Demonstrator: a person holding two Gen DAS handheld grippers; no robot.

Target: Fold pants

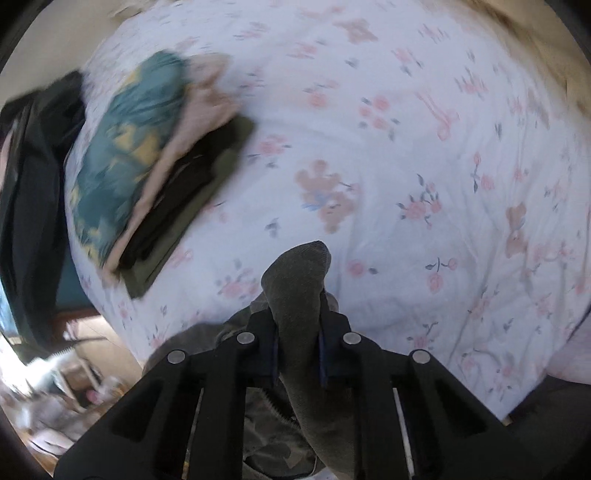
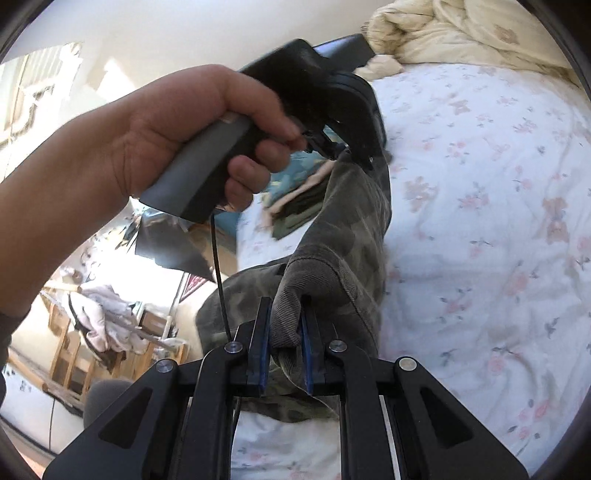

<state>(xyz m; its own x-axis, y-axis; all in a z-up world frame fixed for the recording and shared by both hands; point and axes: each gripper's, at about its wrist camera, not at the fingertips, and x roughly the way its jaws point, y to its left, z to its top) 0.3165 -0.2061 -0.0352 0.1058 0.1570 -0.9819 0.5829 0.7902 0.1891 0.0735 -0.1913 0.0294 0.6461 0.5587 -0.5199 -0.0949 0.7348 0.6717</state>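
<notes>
Left gripper (image 1: 297, 350) clamped on a grey-green fold of the pants (image 1: 299, 288), fabric poking up past the fingertips and trailing down under the frame. Right gripper (image 2: 284, 350) likewise pinched shut on a corded hem of the same camo pants (image 2: 351, 229), stretched in the air between both tools, above the floral bed (image 2: 480, 221). Left hand (image 2: 177, 136) wrapped round the other tool's handle, seen from the right wrist. Stack of folded clothes (image 1: 147, 166) lying on the sheet near the bed's edge, blurred. Cream duvet (image 2: 461, 33) bunched at the far end.
</notes>
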